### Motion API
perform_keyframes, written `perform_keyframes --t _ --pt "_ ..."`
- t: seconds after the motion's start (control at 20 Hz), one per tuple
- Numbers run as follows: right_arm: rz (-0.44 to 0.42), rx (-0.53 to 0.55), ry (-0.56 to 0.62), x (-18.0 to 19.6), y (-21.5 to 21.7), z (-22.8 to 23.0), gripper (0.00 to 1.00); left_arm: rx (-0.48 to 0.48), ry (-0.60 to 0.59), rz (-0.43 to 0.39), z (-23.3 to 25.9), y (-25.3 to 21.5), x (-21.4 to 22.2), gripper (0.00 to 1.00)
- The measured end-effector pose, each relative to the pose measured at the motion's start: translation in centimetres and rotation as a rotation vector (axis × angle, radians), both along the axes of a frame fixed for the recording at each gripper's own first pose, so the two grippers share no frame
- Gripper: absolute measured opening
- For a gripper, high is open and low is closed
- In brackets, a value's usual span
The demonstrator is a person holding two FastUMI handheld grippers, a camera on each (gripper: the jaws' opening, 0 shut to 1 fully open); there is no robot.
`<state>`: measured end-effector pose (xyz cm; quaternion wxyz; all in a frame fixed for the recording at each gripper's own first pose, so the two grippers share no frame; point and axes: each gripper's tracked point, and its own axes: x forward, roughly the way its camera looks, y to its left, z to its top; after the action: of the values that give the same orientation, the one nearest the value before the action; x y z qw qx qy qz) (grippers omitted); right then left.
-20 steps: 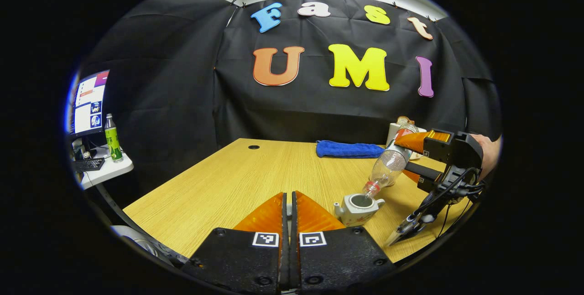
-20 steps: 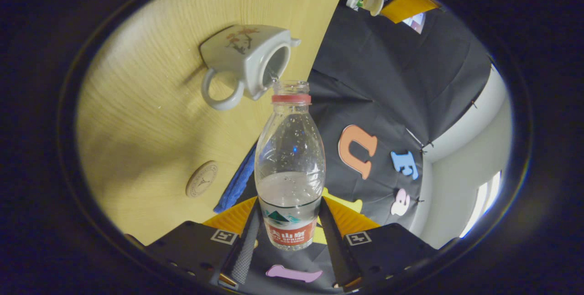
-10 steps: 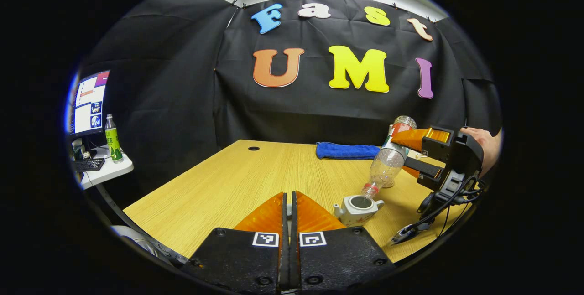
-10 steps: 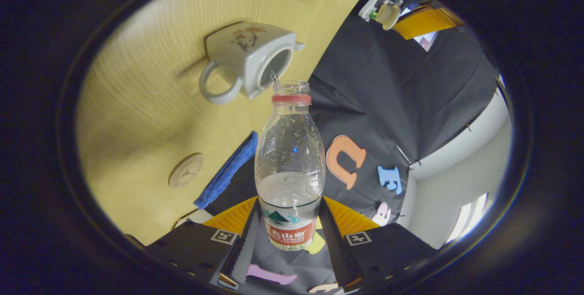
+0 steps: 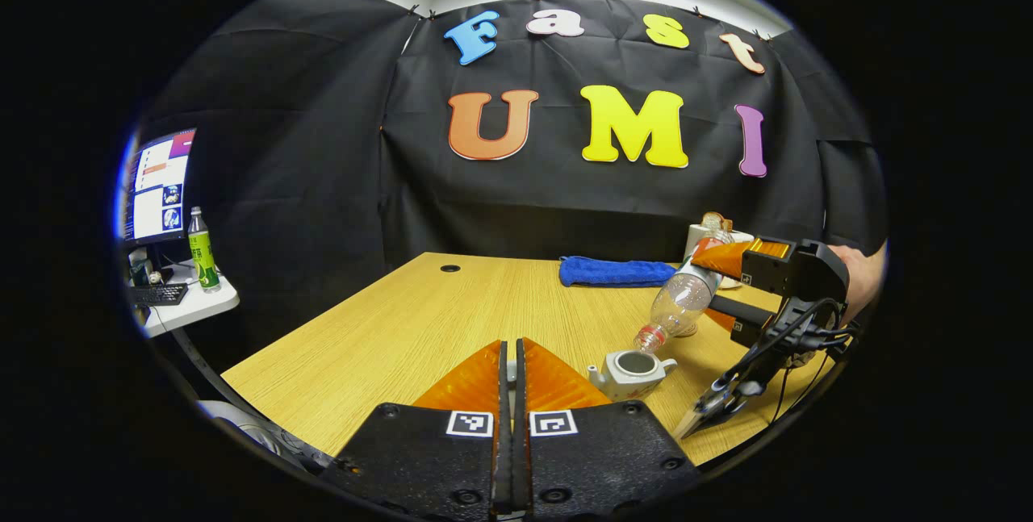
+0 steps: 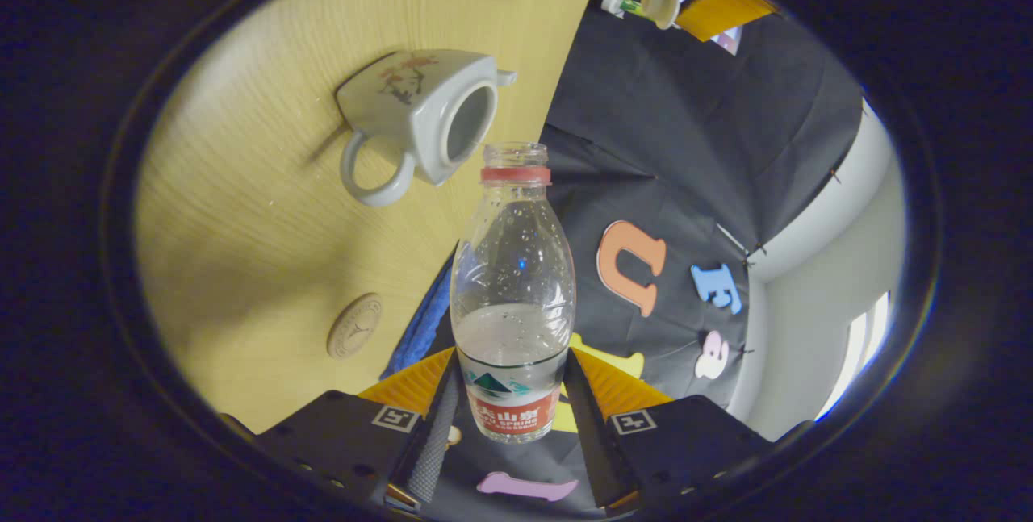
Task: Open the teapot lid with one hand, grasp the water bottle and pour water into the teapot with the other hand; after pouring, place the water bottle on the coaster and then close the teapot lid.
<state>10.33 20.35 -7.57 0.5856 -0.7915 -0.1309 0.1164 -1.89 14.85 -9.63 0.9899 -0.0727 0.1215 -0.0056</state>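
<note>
Both grippers are seen over the wooden table point(image 5: 420, 320): the right gripper point(image 6: 510, 417) is clamped on the water bottle point(image 6: 513, 296), the left gripper point(image 5: 510, 369) pressed closed.

At lower right of the left gripper view, the bottle is tilted neck-down just above the open teapot point(image 5: 631, 370). The coaster point(image 6: 355, 325) lies lower left in the right gripper view; the lid point(image 6: 663, 4) is seen at upper right, at the left gripper's fingers.

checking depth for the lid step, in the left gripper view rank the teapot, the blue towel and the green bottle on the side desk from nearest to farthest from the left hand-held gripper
1. Teapot: nearest, lid off, just right of the shut left hand-held gripper.
2. Blue towel: farther back, at the table's far edge, to the right.
3. Green bottle: farthest, off the table on the side desk at far left.
</note>
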Motion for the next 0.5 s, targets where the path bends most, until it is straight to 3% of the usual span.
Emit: perform_keyframes --t 0.2,0.5 --pt "-0.081 0.248 0.244 0.4 -1.3 -3.3 0.73 -0.001 -0.005 0.010 0.7 -0.3 0.1 0.02" --pt "-0.145 0.723 0.540 -1.6 -0.8 -5.0 0.71 0.012 -0.015 -0.012 1.8 -2.3 0.7 0.02"
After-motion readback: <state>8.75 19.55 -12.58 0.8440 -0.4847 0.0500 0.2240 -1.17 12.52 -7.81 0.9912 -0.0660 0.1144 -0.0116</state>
